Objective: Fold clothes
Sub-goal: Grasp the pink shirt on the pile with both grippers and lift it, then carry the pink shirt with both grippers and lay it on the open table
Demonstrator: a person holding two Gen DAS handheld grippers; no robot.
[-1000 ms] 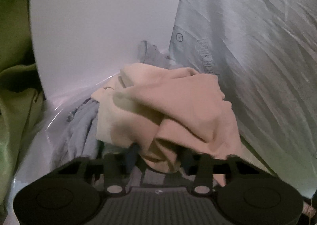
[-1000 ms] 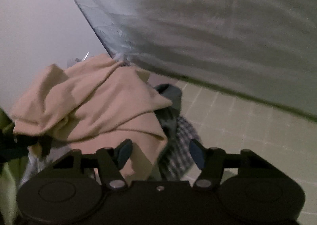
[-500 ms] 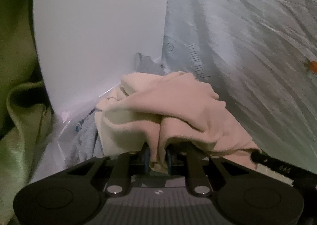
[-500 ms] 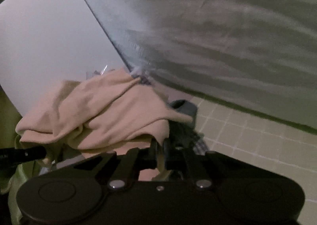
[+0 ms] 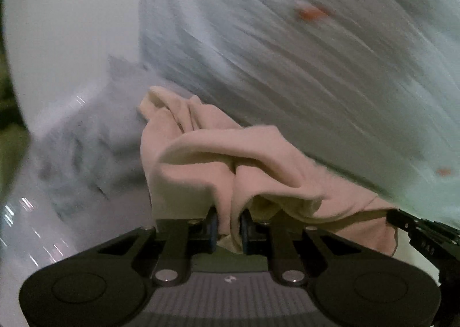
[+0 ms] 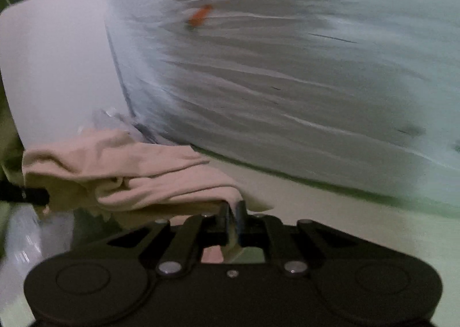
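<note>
Early stage, no fold made yet: beige garment (image 5: 218,160) bunched, pinched btwn jaws of left gripper (image 5: 228,227) and right gripper (image 6: 234,219), slung btwn both beside grey-white sheet (image 6: 287,82); spreading flat + all folds left.

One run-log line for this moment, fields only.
stage: picking up garment | left gripper: shut on peach garment | right gripper: shut on its other edge | view: motion-blurred
</note>
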